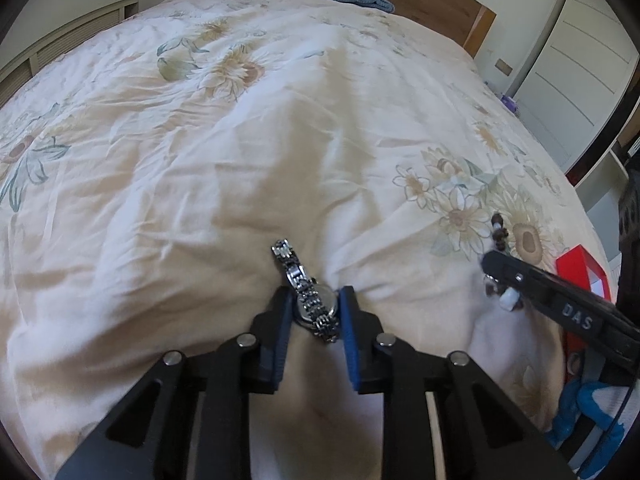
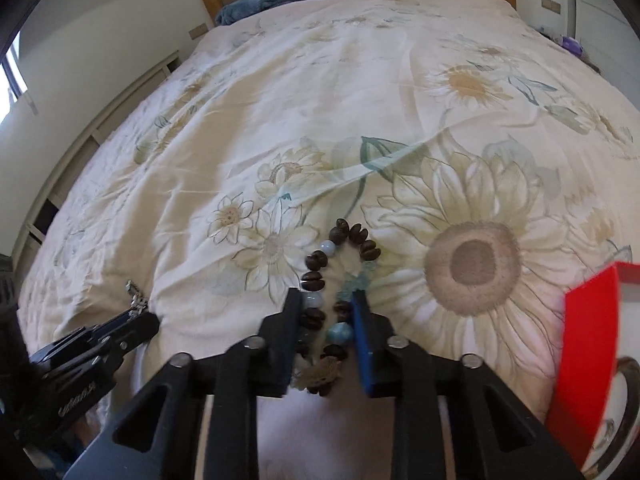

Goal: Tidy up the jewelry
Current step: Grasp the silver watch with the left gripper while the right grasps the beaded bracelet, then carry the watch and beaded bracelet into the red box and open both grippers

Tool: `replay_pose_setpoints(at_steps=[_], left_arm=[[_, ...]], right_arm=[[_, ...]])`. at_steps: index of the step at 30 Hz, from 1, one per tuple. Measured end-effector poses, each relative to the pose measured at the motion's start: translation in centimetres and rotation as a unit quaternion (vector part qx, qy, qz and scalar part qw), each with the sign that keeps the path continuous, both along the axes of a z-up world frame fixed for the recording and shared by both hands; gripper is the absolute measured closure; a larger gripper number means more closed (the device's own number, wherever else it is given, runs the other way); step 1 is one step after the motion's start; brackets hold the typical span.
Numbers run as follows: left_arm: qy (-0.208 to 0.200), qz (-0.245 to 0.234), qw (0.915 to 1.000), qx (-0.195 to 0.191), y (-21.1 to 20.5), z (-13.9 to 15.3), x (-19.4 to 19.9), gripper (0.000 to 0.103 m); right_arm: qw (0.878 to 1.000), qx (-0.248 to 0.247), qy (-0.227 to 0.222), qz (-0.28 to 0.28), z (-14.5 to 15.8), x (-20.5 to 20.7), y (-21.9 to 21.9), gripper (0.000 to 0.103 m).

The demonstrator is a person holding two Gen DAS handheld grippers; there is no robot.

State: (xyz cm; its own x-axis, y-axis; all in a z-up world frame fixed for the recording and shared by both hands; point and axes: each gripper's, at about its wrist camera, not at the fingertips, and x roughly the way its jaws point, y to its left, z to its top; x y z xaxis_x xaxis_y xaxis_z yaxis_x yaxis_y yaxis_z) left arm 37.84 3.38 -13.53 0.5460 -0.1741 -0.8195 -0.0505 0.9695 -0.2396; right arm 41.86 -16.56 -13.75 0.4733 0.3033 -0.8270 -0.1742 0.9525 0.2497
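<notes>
Over the bed (image 1: 240, 140), the left gripper (image 1: 314, 304) is clamping a watch (image 1: 310, 298); the right gripper (image 2: 326, 312) is gripping a beaded bracelet (image 2: 340, 264).

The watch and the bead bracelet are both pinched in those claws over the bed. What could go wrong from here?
1. The left gripper clamps the metal watch only at its case; the loose band could swing or slip out.
2. The right gripper pinches the bead bracelet by a few beads, so it might roll free onto the floral bedspread.
3. The red box sits close by; a bump could tip it.
</notes>
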Motion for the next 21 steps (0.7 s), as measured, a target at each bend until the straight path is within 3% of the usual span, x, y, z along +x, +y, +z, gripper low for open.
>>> replay_pose_setpoints(at_steps=[4, 8, 14, 21], left_arm=[[0.000, 0.000, 0.9998, -0.018, 0.5, 0.6, -1.4, 0.081], [0.004, 0.004, 0.9997, -0.025, 1.0, 1.7, -3.3, 0.081], [-0.008, 0.006, 0.9996, -0.027, 1.4, 4.9, -7.8, 0.081], [-0.039, -0.002, 0.9990, -0.024, 1.3, 9.8, -13.9, 0.081]], right_arm=[[1.000, 0.003, -0.003, 0.016, 1.1, -2.2, -0.3, 0.091], [0.999, 0.012, 0.004, 0.029, 2.0, -4.9, -0.5, 0.091], [0.998, 0.034, 0.004, 0.045, 4.4, -10.1, -0.4, 0.091], [0.997, 0.047, -0.023, 0.057, 9.2, -16.7, -0.6, 0.092]])
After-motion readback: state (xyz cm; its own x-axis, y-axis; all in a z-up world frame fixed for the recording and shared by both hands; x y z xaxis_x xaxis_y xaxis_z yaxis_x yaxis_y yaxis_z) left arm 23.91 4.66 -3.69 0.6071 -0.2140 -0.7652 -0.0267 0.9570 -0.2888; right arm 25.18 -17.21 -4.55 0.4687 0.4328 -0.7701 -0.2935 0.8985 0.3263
